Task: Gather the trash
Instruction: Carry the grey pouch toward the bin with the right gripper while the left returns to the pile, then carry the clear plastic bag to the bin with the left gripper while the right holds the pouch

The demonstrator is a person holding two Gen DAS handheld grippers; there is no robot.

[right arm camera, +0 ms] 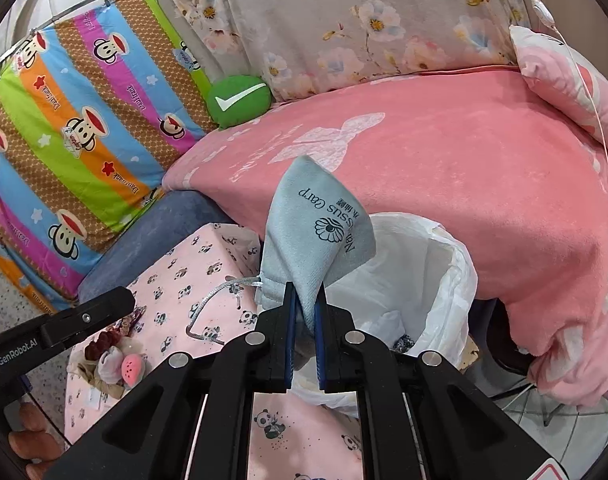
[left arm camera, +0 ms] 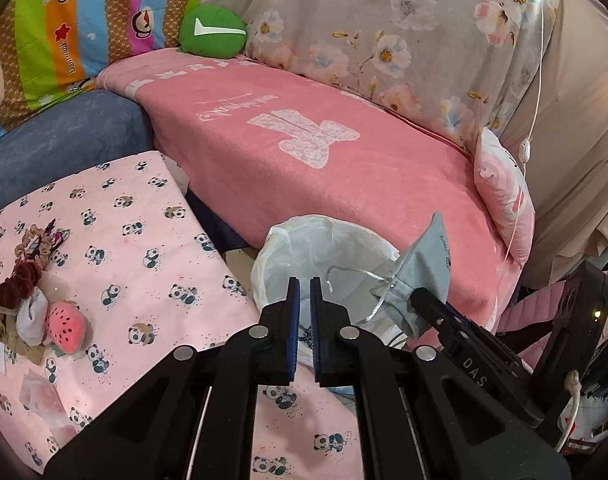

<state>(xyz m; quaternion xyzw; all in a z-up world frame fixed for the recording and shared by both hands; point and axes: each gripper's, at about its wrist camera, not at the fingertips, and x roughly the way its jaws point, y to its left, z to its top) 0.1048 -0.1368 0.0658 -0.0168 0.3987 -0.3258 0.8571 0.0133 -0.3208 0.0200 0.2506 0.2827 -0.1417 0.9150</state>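
A grey-blue drawstring pouch (right arm camera: 311,224) with dark printed lettering stands up from my right gripper (right arm camera: 305,292), which is shut on its lower edge. Its silver cord (right arm camera: 208,304) dangles to the left. The pouch hangs over the rim of a bin lined with a white bag (right arm camera: 455,264). In the left wrist view the same pouch (left arm camera: 427,264) and the right gripper (left arm camera: 417,294) sit just right of the bin liner (left arm camera: 272,256). My left gripper (left arm camera: 304,284) hovers at the bin's near rim, its blue pads a narrow gap apart with nothing between them.
A table under a pink panda-print cloth (left arm camera: 144,240) carries a watermelon plush (left arm camera: 66,326), hair scrunchies (left arm camera: 20,276) and crumpled bits. Behind the bin is a sofa with a pink blanket (left arm camera: 343,168), a green cushion (left arm camera: 212,30), a small pink pillow (left arm camera: 503,200) and a hanging white cable (left arm camera: 531,120).
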